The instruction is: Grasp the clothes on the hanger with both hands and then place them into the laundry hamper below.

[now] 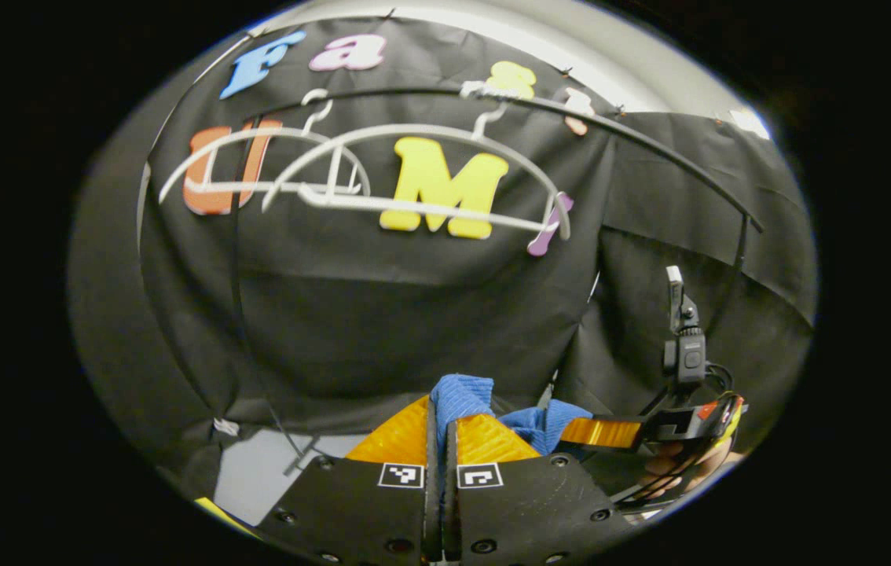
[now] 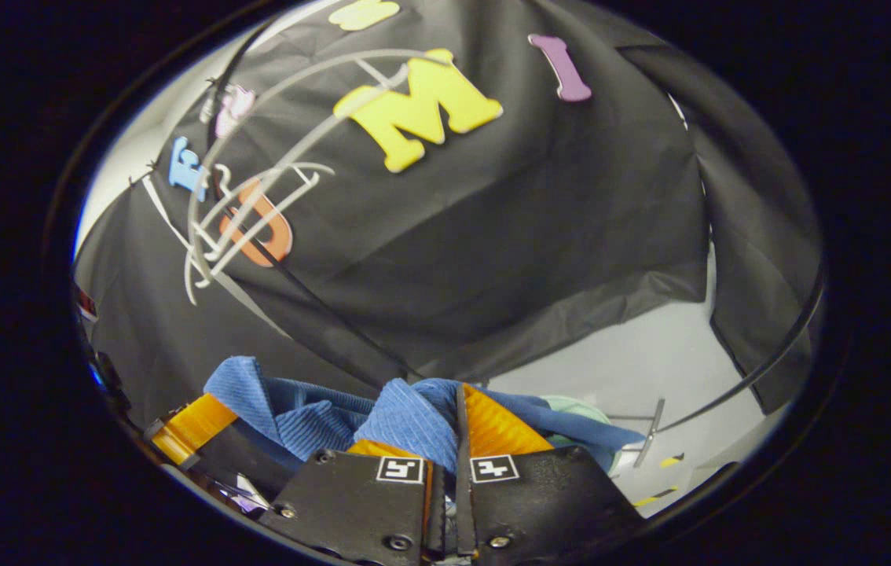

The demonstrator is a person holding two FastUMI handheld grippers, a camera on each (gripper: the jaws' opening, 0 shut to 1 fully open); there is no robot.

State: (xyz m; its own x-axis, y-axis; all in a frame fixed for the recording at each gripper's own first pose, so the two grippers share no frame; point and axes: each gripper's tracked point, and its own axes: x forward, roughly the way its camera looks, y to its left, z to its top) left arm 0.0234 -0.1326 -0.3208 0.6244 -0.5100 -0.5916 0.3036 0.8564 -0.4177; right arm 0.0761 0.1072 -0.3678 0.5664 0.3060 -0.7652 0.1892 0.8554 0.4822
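The blue garment (image 1: 463,399) is pinched by the left gripper (image 1: 441,428) and the right gripper (image 2: 457,428); white hangers (image 1: 414,169) are seen at 12 o'clock.

No readable words, brands or numbers stand on any object. The only signs are small black-and-white square code markers, two at six o'clock on the left tool (image 1: 441,440) and two at six o'clock on the right tool (image 2: 457,428).

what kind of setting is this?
Likely a staged recording booth, not a home: black cloth wall, a clothes rail with bare white hangers, and both grippers pinching a blue garment.
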